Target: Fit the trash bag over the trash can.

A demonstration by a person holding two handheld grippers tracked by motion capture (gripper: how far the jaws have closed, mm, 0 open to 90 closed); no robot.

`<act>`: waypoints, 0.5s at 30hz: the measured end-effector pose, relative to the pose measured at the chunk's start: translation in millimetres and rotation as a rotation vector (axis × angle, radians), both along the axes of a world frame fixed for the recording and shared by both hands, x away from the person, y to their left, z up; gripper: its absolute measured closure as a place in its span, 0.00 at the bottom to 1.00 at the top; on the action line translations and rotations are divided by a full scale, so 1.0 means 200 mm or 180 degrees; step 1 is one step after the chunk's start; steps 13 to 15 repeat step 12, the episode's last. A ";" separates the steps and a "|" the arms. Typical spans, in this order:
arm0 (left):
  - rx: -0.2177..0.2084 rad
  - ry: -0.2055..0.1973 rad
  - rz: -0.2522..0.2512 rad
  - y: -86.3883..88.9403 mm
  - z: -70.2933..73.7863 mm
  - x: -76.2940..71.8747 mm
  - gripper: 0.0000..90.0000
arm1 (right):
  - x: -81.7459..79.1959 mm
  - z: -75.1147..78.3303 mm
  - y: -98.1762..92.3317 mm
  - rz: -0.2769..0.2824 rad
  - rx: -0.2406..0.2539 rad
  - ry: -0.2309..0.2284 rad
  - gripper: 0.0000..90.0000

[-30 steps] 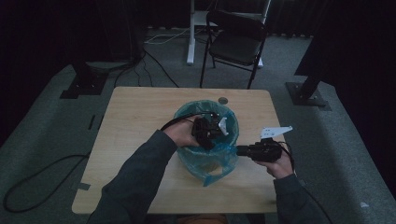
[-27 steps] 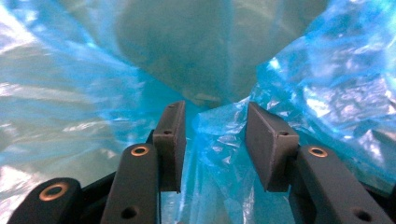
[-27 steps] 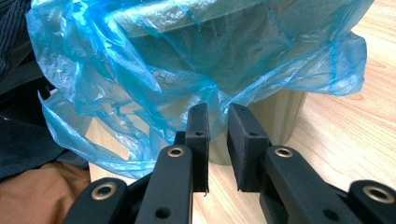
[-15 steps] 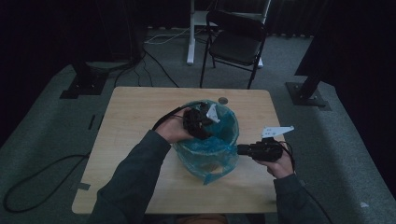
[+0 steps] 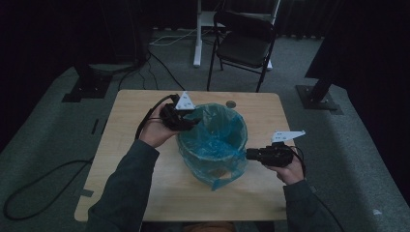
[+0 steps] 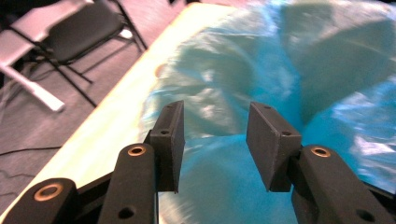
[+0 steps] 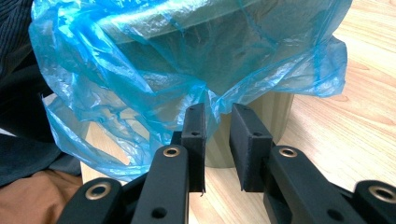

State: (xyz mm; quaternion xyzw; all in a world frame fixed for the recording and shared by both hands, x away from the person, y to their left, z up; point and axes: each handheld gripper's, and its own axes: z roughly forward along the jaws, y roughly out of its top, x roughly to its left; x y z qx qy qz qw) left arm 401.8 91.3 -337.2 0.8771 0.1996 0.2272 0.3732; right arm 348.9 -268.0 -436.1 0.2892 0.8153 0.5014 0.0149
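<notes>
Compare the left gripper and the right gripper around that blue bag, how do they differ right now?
The left gripper has its jaws wide apart at the far rim of the blue bag, gripping nothing; the right gripper's jaws stand closer together, with a fold of the bag between them. The left sits farther up the table, the right at the bin's side. Both have black jaws.

A black folding chair (image 5: 244,46) stands behind the table (image 5: 121,140), cables (image 5: 164,65) trailing across the floor.

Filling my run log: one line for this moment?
left gripper: open, at bag rim | right gripper: open, at bag's side | bin: lined
</notes>
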 end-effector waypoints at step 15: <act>-0.0576 -0.0118 0.0601 0.24 -0.08 0.01 0.62 | 0.01 0.00 -0.03 -0.0096 0.0009 -0.0046 0.82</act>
